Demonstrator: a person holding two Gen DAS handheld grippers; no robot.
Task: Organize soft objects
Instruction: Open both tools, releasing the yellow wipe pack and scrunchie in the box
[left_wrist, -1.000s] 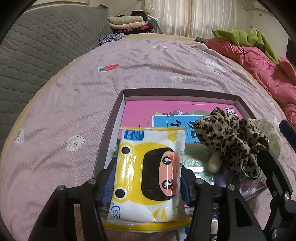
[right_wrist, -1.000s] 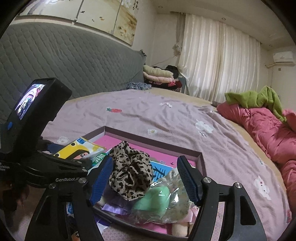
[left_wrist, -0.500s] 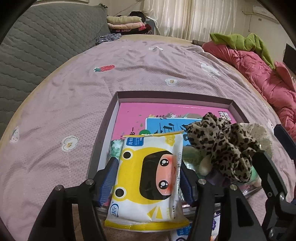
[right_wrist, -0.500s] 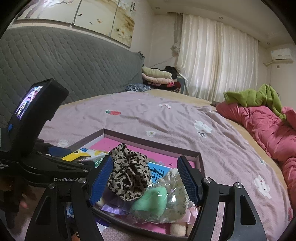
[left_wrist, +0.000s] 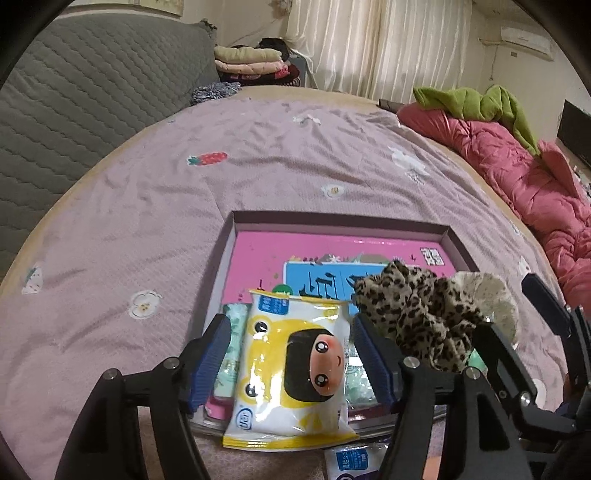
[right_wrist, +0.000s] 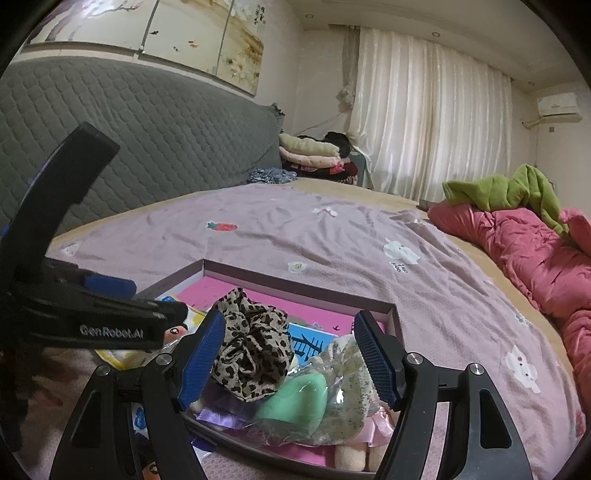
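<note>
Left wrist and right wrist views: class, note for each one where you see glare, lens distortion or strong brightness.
Left wrist view: glare streaks the glossy yellow wipes pack, and the fisheye bows the bed into a dome with dark corners. Right wrist view: the curtain is brightest from backlight, the clear bag shows small highlights, and the headboard curves.
</note>
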